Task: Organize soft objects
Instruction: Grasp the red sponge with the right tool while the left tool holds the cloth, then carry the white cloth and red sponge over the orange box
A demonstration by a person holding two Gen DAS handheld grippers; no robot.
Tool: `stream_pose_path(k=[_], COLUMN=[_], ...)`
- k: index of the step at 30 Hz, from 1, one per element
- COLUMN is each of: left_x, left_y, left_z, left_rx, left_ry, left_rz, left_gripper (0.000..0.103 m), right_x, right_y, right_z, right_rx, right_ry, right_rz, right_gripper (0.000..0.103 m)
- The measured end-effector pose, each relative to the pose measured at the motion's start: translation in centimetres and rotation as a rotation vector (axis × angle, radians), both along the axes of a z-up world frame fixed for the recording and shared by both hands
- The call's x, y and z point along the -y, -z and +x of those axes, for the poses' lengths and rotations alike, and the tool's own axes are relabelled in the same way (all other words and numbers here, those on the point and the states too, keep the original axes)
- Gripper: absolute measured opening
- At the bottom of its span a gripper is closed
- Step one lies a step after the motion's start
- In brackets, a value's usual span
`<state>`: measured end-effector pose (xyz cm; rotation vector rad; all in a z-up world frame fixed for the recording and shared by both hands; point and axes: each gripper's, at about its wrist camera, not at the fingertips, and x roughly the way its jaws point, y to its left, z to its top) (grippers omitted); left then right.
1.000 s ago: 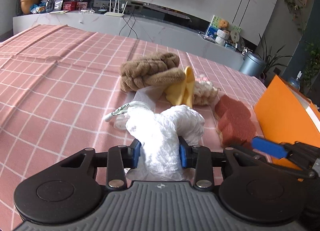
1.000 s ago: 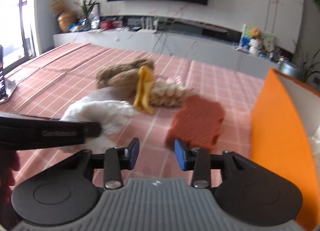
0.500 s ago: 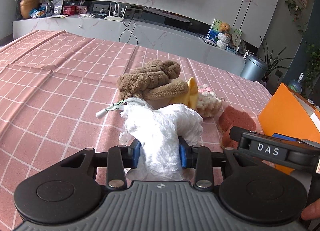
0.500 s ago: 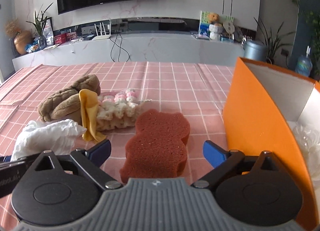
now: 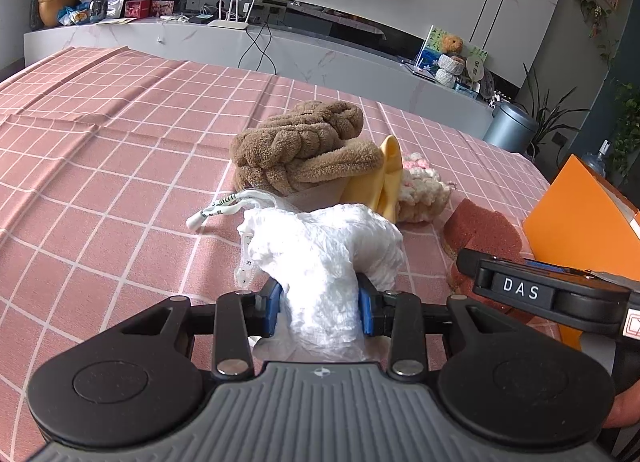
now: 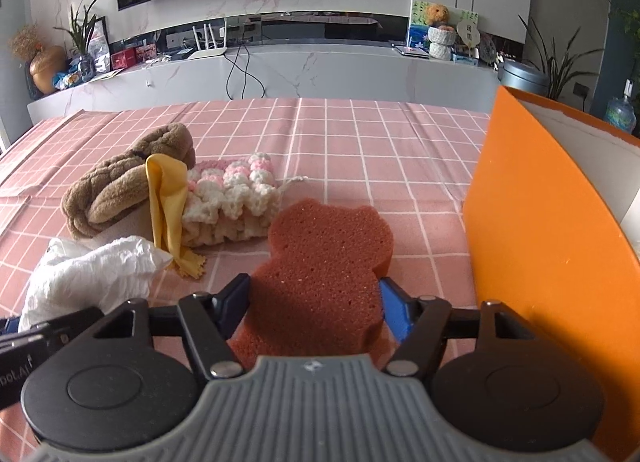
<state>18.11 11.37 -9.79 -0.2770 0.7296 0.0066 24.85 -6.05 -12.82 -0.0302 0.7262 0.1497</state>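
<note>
Left wrist view: the left gripper [image 5: 320, 312] is seen clamped on the white cloth [image 5: 326, 258], the blue pads pressing into its sides; the cloth is being held bunched, rising up and forward out of the jaws, with its drawstring [image 5: 224, 208] trailing to the left over the tablecloth [image 5: 100, 166]. Ahead of it the brown towel [image 5: 304, 148], yellow cloth [image 5: 384, 178] and knit piece [image 5: 422, 196] are lying touching one another in a pile. The sponge [image 5: 480, 226] is lying to the right of the held cloth, near the orange box [image 5: 576, 218], and is partly hidden by the right gripper's body, so the right side is judged the nearer one for it. Right wrist view: the right gripper [image 6: 314, 308] is seen spread wide, one pad standing at each side of the sponge's [image 6: 324, 262] near end; whether the pads are touching the foam cannot be told, and no squeeze is showing. The sponge is lying flat on the tablecloth [image 6: 360, 142], directly ahead of the claw, its long axis running away from the camera roughly along the fingers, the lobed end pointing toward the far side and the knit piece [image 6: 232, 198]. The box [image 6: 532, 230] is standing just to the right, its open top facing upward. Judgement: the grasp is being set across the sponge's short width, so closing the jaws squarely is what the next move is calling for, then a short carry rightward to the box. The white cloth [image 6: 92, 274] is showing at lower left, beside the yellow cloth [image 6: 168, 202] and towel [image 6: 120, 182].
</note>
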Motion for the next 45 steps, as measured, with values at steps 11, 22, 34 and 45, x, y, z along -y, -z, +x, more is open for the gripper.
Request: stream_pose_path(k=[11, 22, 34, 45], left_x=[0.8, 1.9, 4.2, 8.0], left_y=[-0.8, -3.4, -8.1, -11.1], left_z=[-2.2, -5.9, -9.7, -10.2], left_rx=[-0.009, 0.021, 0.15, 0.243], left_ry=[0.019, 0.032, 0.068, 0.182], left_rz=[0.019, 0.049, 0.077, 0.081], left_gripper=[0.042, 0.042, 0.042, 0.042], right_x=[0.5, 2.3, 5.7, 10.7], right_y=[-1.2, -5.1, -8.6, -11.8], right_z=[-2.9, -9.0, -14.6, -17.4], right_rx=[0.004, 0.091, 0.201, 0.235], right_ry=[-0.043, -0.123, -0.136, -0.099], right_rz=[-0.008, 0.034, 0.09, 0.154], right_gripper=[0.06, 0.061, 0.061, 0.061])
